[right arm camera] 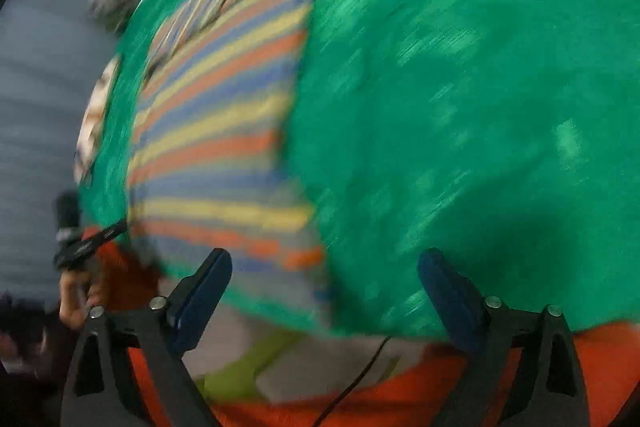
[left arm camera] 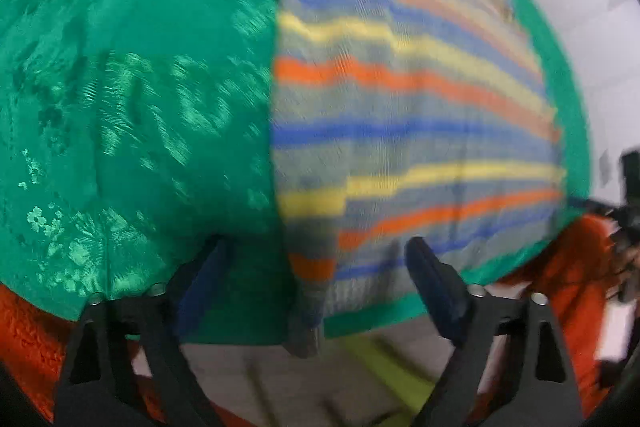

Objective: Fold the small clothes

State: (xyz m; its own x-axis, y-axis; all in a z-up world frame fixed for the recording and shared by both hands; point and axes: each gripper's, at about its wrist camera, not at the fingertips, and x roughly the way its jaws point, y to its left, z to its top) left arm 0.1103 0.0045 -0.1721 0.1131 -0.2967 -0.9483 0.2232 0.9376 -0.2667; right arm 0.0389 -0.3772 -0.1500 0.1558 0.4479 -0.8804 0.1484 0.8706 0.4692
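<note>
A striped garment (left arm camera: 400, 115) with orange, yellow, blue and grey bands lies flat on a green patterned cloth (left arm camera: 132, 99). Its near corner hangs over the table's front edge between my left gripper's fingers. My left gripper (left arm camera: 316, 267) is open, at the near edge of the garment, holding nothing. In the right wrist view the same garment (right arm camera: 216, 131) lies left of centre on the green cloth (right arm camera: 460, 107). My right gripper (right arm camera: 324, 275) is open and empty, over the garment's near right corner at the table edge. Both views are motion-blurred.
Orange clothing of the person (left arm camera: 568, 267) shows at the table's front edge, also in the right wrist view (right arm camera: 400, 399). A yellow-green strip (left arm camera: 384, 367) lies on the grey floor below. The other hand with its gripper (right arm camera: 76, 239) shows at left. A thin black cable (right arm camera: 352, 383) hangs below.
</note>
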